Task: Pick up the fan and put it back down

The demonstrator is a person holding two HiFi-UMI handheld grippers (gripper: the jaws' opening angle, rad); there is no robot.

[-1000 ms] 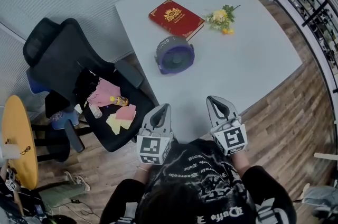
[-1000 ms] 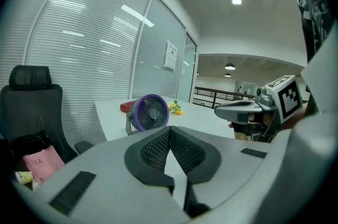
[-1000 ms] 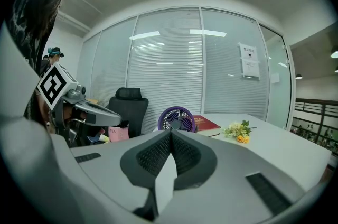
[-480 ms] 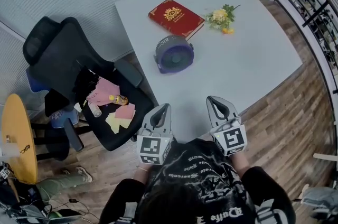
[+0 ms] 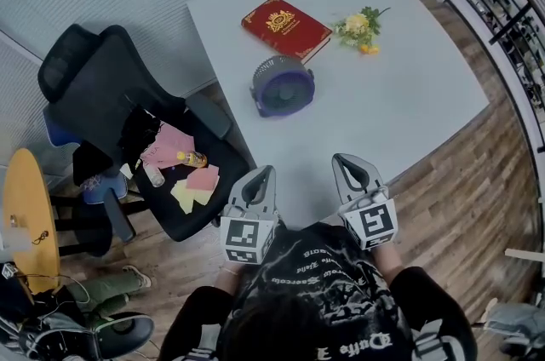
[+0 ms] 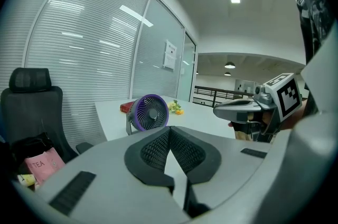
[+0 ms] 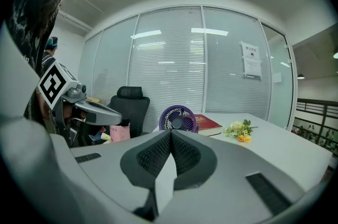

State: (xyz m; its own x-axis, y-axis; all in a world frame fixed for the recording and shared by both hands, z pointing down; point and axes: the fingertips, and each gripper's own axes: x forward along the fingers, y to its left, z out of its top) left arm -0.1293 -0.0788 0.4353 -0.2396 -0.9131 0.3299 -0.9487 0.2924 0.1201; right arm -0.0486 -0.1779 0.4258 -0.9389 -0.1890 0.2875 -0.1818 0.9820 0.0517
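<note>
A glass-walled office with lowered blinds (image 7: 174, 59) and a wooden floor (image 5: 460, 197) holds a white table (image 5: 383, 95), seen steeply from above in the head view.

Nearest, at the table's near edge, the person holds the 2 grippers side by side and apart from each other, both pointing out across the tabletop. The left gripper (image 5: 266, 171) has its jaws pressed fully together, pad against pad, with nothing between them. The right gripper (image 5: 341, 158) is the same: jaws closed tight and empty.

Ahead of both pairs of jaws, well apart from them, the purple fan (image 5: 283, 87) stands upright on the table near its left edge, its round grille facing back towards the grippers. From the right jaws it lies almost straight ahead; from the left jaws it sits ahead and slightly to the left. Neither gripper touches it.

Just beyond the fan, and a little to its right, a red book (image 5: 283, 27) with a gold emblem lies flat. Farther right of the book, a small bunch of yellow flowers (image 5: 359, 25) lies on the tabletop.

Off the table, to the left of the left jaws, a black office chair (image 5: 102, 95) carries pink packets (image 5: 166, 148) and a small yellow bottle (image 5: 192, 160) on its seat.
</note>
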